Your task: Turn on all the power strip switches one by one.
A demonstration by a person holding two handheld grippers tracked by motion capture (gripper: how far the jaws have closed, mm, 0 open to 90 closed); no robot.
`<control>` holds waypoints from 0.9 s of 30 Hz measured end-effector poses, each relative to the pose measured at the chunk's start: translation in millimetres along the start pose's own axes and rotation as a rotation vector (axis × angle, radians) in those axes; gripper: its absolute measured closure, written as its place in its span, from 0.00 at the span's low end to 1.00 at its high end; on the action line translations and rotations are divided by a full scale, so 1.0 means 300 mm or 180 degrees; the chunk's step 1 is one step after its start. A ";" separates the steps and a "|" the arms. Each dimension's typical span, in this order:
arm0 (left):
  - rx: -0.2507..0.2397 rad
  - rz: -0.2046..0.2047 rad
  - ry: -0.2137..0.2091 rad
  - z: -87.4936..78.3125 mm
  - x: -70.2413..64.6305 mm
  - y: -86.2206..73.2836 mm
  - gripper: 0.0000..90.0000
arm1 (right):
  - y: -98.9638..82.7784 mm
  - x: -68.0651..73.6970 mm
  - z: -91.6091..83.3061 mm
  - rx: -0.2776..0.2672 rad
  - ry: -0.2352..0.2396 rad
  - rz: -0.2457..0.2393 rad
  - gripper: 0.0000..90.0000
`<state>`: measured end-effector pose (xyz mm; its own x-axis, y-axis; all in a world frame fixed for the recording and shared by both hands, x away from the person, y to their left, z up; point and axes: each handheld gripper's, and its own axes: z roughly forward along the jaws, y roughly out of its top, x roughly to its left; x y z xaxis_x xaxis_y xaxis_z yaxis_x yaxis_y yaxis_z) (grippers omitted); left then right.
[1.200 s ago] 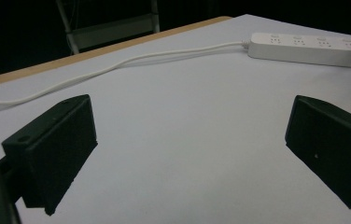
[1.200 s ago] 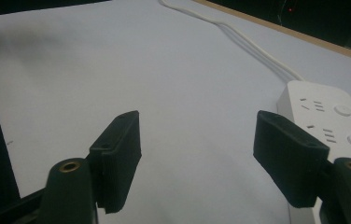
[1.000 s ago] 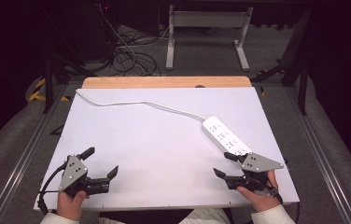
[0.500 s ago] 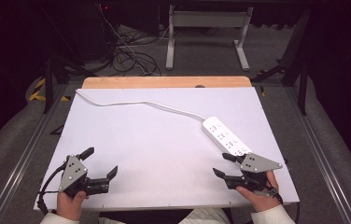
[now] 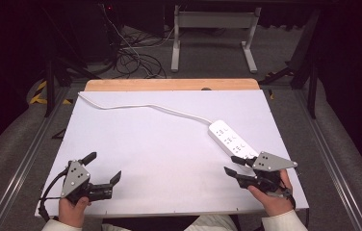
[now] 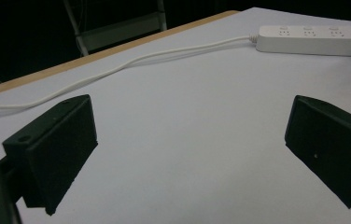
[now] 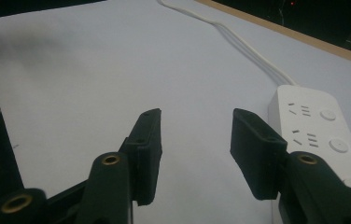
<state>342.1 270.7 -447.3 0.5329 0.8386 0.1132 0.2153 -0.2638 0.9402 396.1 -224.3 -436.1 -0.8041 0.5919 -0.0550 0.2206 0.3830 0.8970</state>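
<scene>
White power strip point(image 5: 232, 140) on white table point(image 5: 160, 144), beside right gripper point(image 5: 236, 165), jaws parted, empty. Left gripper point(image 5: 103, 167) wide, empty.

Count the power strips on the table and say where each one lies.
1. The white plastic power strip lies on the right side of the white table, just beyond the right claw; its white cable runs to the far-left corner.
</scene>
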 end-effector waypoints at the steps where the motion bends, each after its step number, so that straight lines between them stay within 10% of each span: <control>1: -0.0004 0.0003 -0.0002 0.000 0.000 0.000 0.03 | 0.000 0.000 0.000 0.0000 0.0000 0.0000 0.60; 6: -0.0002 -0.0007 -0.0004 0.000 -0.002 0.000 0.03 | 0.006 -0.006 -0.004 0.0017 0.0066 0.0003 0.67; 13: 0.0015 0.0007 -0.0005 0.001 -0.003 0.000 0.03 | 0.050 -0.047 -0.026 0.0216 0.0033 0.0184 1.00; 27: 0.0043 0.0000 0.0002 0.004 -0.003 -0.002 0.03 | 0.129 -0.104 -0.007 0.0546 -0.0087 0.0290 1.00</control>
<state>342.3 269.5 -448.2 0.5324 0.8389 0.1135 0.2263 -0.2702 0.9358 428.6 -229.3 -398.7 -0.7617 0.6479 0.0090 0.3846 0.4409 0.8110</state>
